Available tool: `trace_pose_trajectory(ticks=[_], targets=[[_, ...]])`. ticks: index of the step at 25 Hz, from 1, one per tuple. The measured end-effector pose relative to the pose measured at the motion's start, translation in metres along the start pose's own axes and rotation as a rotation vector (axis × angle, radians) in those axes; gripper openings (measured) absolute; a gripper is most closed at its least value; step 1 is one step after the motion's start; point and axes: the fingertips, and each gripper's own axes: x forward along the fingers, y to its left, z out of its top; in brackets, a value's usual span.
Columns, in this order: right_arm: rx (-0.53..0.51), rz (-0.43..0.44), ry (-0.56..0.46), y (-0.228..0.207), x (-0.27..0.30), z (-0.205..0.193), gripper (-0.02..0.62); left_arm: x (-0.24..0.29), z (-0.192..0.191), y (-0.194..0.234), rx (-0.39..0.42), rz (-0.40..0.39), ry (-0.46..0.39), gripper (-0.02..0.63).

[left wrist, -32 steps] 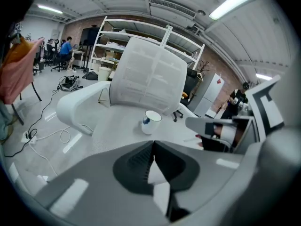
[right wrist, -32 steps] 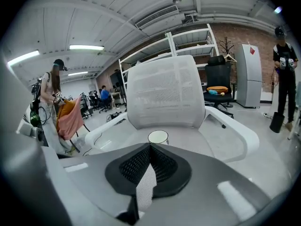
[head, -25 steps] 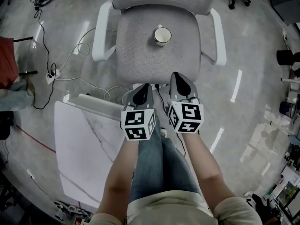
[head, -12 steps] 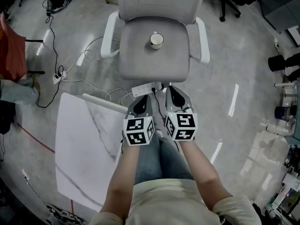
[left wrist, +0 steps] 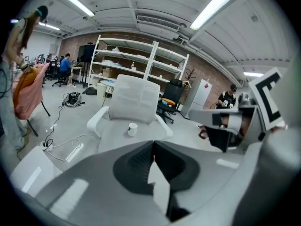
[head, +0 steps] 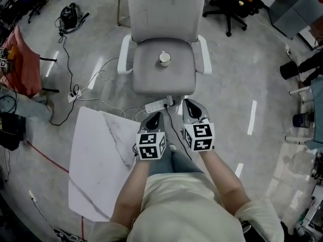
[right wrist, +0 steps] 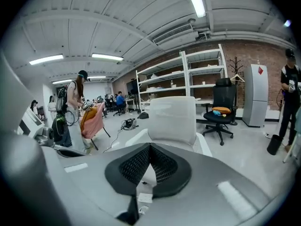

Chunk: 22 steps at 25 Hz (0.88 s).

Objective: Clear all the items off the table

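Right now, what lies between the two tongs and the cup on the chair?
In the head view, a white power strip lies on the floor, then bare chair seat up to the cup.

A grey chair (head: 161, 79) is standing on the shiny floor (head: 237, 59), and long lights (left wrist: 214, 8) are shining above white shelves (left wrist: 136, 55).

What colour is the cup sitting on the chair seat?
White; the cup shows best in the head view, on the grey chair seat.
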Motion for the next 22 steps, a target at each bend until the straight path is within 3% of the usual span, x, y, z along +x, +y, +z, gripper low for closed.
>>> trace_pose_trajectory(ticks=[4,11,22], targets=[[-0.002,0.014,-0.027,0.006,-0.023,0.024,-0.002,-0.02,0.02,-0.009,0.039,0.002,-0.014,0.009],[0.003,0.047,-0.057,0.019,-0.045,0.051,-0.002,-0.039,0.055,-0.025,0.041,-0.008,-0.062,0.009],[-0.029,0.09,-0.095,0.023,-0.075,0.075,-0.002,-0.062,0.081,-0.052,0.075,-0.024,-0.109,0.009]])
